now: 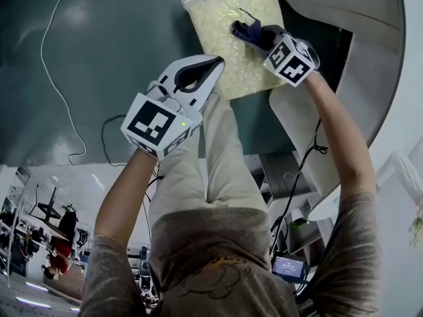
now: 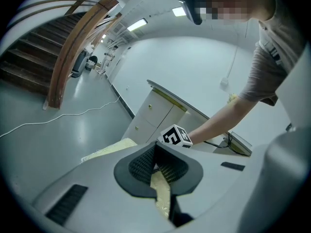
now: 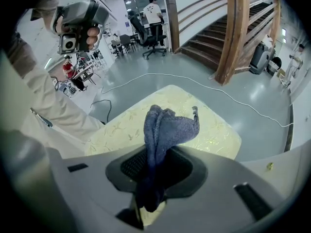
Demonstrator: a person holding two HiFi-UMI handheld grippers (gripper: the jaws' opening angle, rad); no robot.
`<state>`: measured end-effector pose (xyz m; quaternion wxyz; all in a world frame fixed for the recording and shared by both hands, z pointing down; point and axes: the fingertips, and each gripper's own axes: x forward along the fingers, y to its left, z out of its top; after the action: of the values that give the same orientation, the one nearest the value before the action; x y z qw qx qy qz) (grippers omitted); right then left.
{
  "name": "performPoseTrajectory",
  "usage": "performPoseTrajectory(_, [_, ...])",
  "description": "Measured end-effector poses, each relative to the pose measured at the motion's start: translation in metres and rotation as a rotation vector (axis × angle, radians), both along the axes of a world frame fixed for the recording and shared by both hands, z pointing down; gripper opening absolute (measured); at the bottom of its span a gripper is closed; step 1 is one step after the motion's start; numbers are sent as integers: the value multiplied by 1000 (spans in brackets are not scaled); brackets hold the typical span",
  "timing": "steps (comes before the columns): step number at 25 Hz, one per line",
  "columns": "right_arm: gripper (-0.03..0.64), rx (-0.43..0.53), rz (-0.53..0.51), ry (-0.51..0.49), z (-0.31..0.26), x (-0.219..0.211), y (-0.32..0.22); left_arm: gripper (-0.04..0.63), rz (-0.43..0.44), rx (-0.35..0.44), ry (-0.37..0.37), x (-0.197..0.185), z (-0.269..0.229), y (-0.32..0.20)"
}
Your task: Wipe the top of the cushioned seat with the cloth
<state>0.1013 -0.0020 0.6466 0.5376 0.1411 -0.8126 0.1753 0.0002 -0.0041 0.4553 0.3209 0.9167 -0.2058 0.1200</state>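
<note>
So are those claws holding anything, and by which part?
The right gripper pinches the dark blue terry cloth by its bunched middle; the left gripper holds nothing.

The cushioned seat (image 1: 225,51) is a pale yellow pad with a faint leafy pattern. It is roughly rectangular with rounded corners, and its top lies flat and faces up in front of me. The cloth (image 1: 243,30) is dark blue and nubbly like towelling. It is bunched into a narrow fold and pinched between the jaws of my right hand-held gripper (image 1: 259,37). Its crumpled free end sticks out past the jaw tips, one small corner poking up, over the seat's top near the right edge. I cannot tell whether it touches the fabric.
</note>
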Motion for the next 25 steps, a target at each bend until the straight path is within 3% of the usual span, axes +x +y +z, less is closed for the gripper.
performPoseTrajectory(11, [97,-66,9,-16,2,9,84,18,57,1,1,12,-1,21])
performPoseTrajectory(25, [97,-97,-1,-16,0,10,138,18,107,-13,12,23,-2,42])
